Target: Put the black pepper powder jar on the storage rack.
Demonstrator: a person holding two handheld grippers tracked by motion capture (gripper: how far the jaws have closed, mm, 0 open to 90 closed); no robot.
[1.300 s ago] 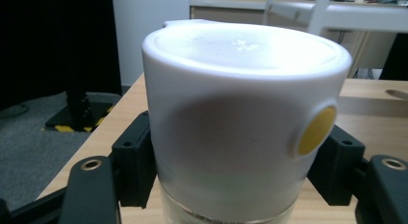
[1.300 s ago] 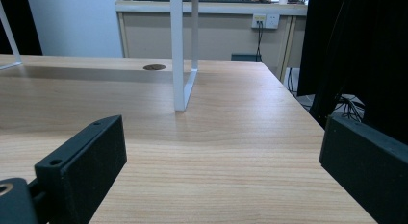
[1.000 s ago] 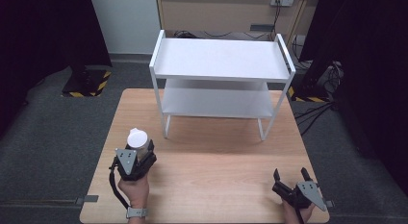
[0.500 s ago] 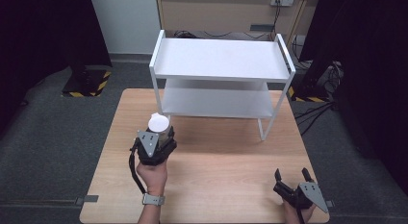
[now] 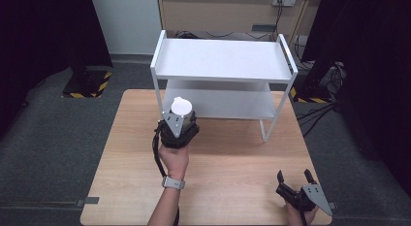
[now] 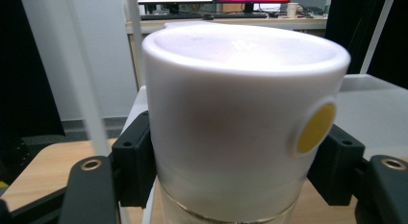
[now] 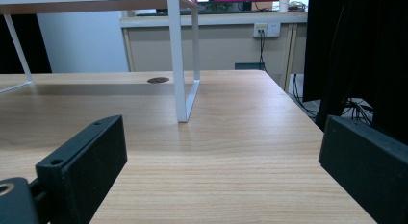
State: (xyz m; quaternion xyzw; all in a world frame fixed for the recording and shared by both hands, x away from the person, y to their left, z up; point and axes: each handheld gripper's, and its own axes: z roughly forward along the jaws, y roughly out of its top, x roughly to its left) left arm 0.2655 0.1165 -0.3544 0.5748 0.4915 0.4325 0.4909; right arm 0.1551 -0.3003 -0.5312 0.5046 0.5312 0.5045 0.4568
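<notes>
Up and forward goes the left tool [image 5: 180,124], carrying the white-lidded jar [image 5: 182,107] from the table's [image 5: 232,158] near-left side to the white rack's [image 5: 223,61] front edge, jaws clamped on its sides, probably bound for a shelf. Smooth matte lid, round yellow sticker, clear glass below. Right tool [image 5: 294,178] rests spread wide, holding nothing, on pale woodgrain.

Matt white plastic cup [image 6: 240,123], light wood-grain table [image 5: 232,172], white metal shelf [image 5: 223,58]
</notes>
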